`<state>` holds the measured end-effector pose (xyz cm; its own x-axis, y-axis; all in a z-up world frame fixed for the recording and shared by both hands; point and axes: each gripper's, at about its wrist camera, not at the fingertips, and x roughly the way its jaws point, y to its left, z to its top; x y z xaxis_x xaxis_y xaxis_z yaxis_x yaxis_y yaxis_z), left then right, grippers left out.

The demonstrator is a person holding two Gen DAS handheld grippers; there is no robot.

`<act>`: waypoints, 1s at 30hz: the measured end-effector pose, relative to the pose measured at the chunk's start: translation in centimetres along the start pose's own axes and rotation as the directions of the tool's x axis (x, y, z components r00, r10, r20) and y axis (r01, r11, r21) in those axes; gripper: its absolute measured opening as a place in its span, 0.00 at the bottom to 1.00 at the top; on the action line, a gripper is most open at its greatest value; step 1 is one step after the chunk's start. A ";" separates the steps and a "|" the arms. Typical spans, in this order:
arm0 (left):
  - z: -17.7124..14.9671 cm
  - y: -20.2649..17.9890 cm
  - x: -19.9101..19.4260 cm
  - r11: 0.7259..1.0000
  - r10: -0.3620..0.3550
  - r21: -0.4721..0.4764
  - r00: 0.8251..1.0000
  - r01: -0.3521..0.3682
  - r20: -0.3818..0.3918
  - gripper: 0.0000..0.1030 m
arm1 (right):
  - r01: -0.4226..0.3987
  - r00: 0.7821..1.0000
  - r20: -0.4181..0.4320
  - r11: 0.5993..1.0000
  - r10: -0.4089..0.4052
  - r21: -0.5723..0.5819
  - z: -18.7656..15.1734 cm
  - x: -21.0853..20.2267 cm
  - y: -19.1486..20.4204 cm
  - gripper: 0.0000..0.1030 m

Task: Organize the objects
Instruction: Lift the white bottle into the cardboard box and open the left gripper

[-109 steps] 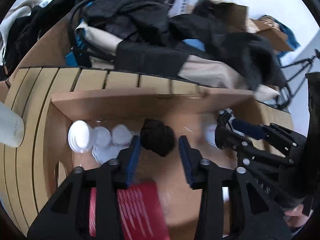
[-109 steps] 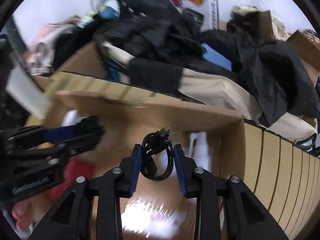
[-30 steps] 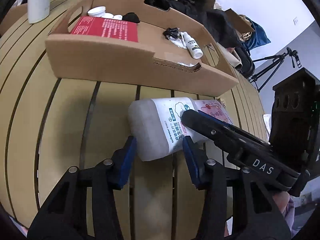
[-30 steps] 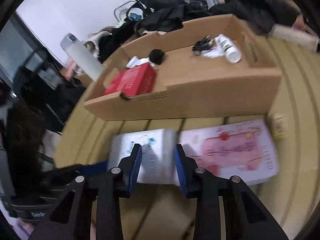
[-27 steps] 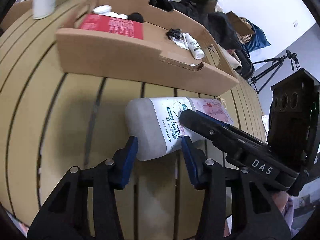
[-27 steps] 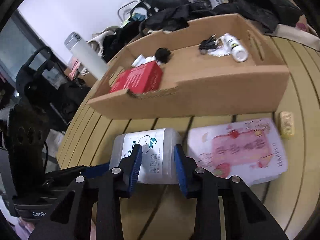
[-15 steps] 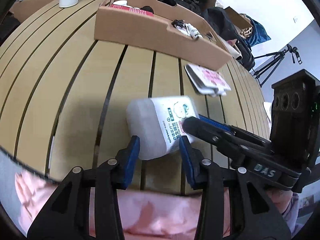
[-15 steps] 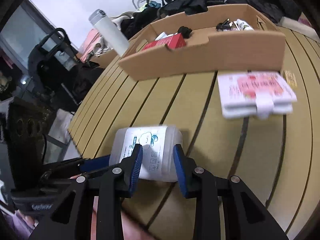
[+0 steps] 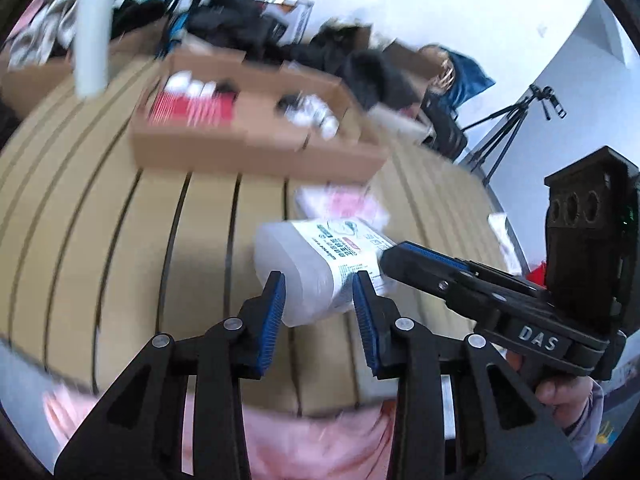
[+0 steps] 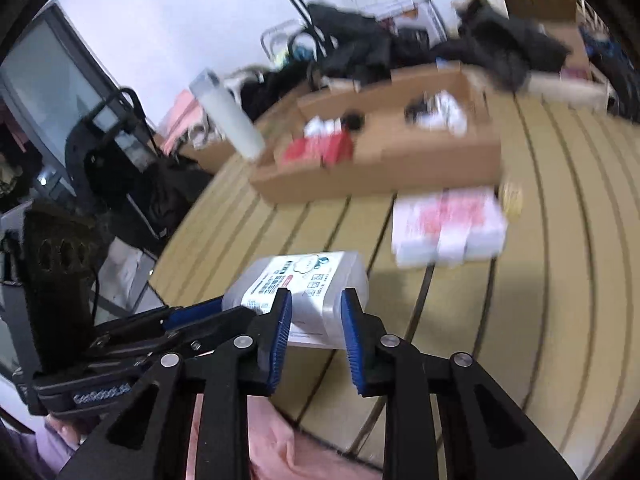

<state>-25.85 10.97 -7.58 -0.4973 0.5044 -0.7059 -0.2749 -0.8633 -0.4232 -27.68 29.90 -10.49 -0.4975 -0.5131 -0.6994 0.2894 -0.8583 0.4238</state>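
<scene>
A white translucent plastic container [image 9: 316,248] with a printed label hangs in the air above the slatted wooden table [image 9: 100,220]. My left gripper [image 9: 318,280] clamps one end of it, jaws closing with the pads pressing its sides. My right gripper [image 10: 316,296] clamps the other end of the container [image 10: 308,272], jaws closing on it as well. Each gripper shows in the other's view, coming in from the side. The cardboard tray [image 9: 256,156] with a red box, white caps, a cable and a small bottle stands farther back.
A pink-and-white flat pack [image 10: 448,224] lies on the table in front of the tray [image 10: 400,168], with a small yellow item [image 10: 512,196] beside it. A white tumbler [image 9: 94,44] stands at the back left. Dark clothes pile up behind; pink fabric [image 9: 300,440] lies below the table edge.
Both grippers have raised the container off the table and drawn it back toward the table's near edge. The tray and flat pack now sit farther away. Both pairs of jaws have narrowed.
</scene>
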 end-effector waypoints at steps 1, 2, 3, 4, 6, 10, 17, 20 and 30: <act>1.8 -0.5 0.2 1.000 -0.007 0.014 1.000 0.007 0.012 0.30 | 0.008 1.000 0.020 1.000 -0.008 -0.011 1.5 -0.6 -0.1 0.26; 3.7 -1.1 0.5 0.999 -0.017 0.029 1.000 0.016 0.025 0.30 | 0.017 0.999 0.040 1.000 -0.016 -0.021 3.2 -1.1 -0.3 0.26; 5.3 -1.4 0.9 0.999 -0.027 0.043 0.999 0.026 0.033 0.30 | 0.025 0.998 0.061 0.999 -0.023 -0.026 4.9 -1.5 -0.7 0.26; 6.9 -1.6 1.5 0.998 -0.039 0.048 0.999 0.037 0.038 0.30 | 0.033 0.997 0.076 0.999 -0.031 -0.027 6.4 -1.7 -1.0 0.26; 10.4 -1.8 3.3 0.998 -0.057 0.043 0.997 0.056 0.042 0.30 | 0.045 0.995 0.090 0.999 -0.043 -0.023 9.4 -1.5 -2.1 0.26; 15.3 -1.6 8.3 0.996 -0.079 0.042 0.997 0.078 0.019 0.30 | 0.091 0.991 0.097 0.996 -0.091 0.003 14.4 0.3 -5.3 0.26; 16.7 0.8 16.8 0.998 -0.052 0.016 0.995 0.053 -0.083 0.30 | 0.178 0.984 -0.012 0.983 -0.177 0.034 16.8 6.8 -10.7 0.26; 15.6 1.5 18.7 0.999 -0.034 0.021 0.994 0.036 -0.104 0.29 | 0.208 0.976 -0.062 0.978 -0.207 0.019 15.9 9.1 -11.6 0.26; 14.0 1.5 18.8 0.998 -0.049 0.033 0.984 0.056 -0.170 0.31 | 0.260 0.958 -0.122 0.966 -0.258 -0.002 14.4 10.1 -12.1 0.27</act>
<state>-47.17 18.93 -13.54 -0.3356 0.5419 -0.7706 -0.3294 -0.8338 -0.4429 -47.98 35.22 -14.43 -0.4514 -0.2714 -0.8501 0.1521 -0.9621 0.2264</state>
